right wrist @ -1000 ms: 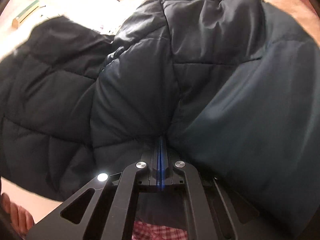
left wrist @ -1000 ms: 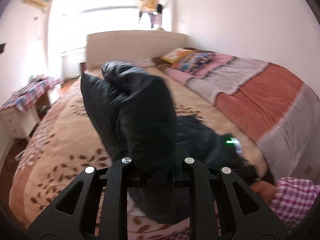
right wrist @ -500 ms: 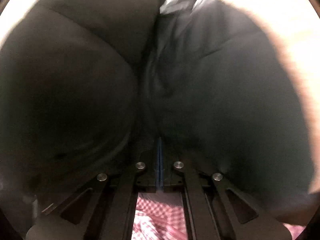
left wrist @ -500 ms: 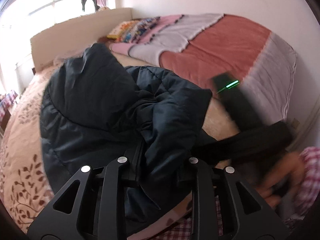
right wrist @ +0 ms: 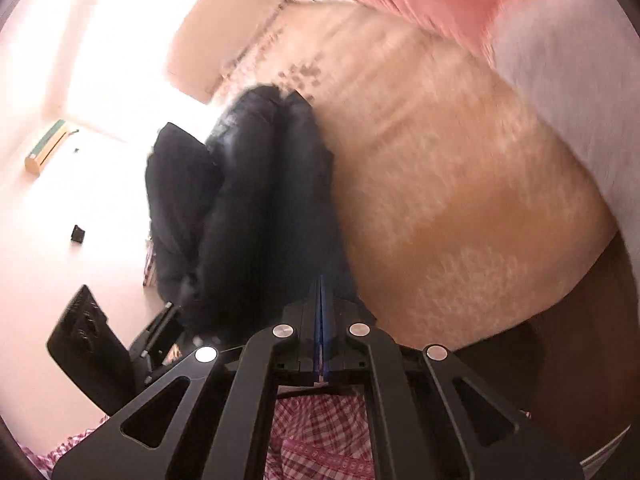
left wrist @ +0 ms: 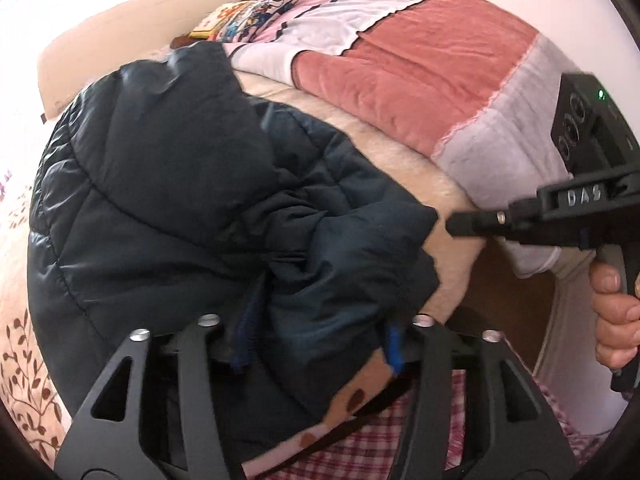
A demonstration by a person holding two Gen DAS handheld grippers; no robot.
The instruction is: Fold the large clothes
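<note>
A dark navy puffer jacket [left wrist: 168,200] lies bunched on the beige leaf-print bedspread [left wrist: 24,368]. My left gripper [left wrist: 316,344] sits low at the jacket's near edge. Its jaws are opening and stand wide, with a fold of jacket loose between the blue pads [left wrist: 394,348]. A hand [left wrist: 612,320] holds my right gripper [left wrist: 460,224] at the right, shut, with its tip just off the jacket's right corner. In the right wrist view the right gripper [right wrist: 322,312] is shut on nothing, the jacket [right wrist: 260,200] lies ahead to the left, and the left gripper's body [right wrist: 88,352] shows at lower left.
A folded coral, white and grey quilt [left wrist: 420,64] runs along the bed's far right side. Colourful pillows [left wrist: 240,16] lie by the cream headboard [left wrist: 140,20]. The bed's brown corner edge [left wrist: 512,280] drops off near the right gripper. Checked clothing [left wrist: 400,432] is close below.
The left gripper came down with the jacket onto the bed and spread its jaws off the fabric. The right gripper let go of the jacket and pulled away to the right, staying shut.
</note>
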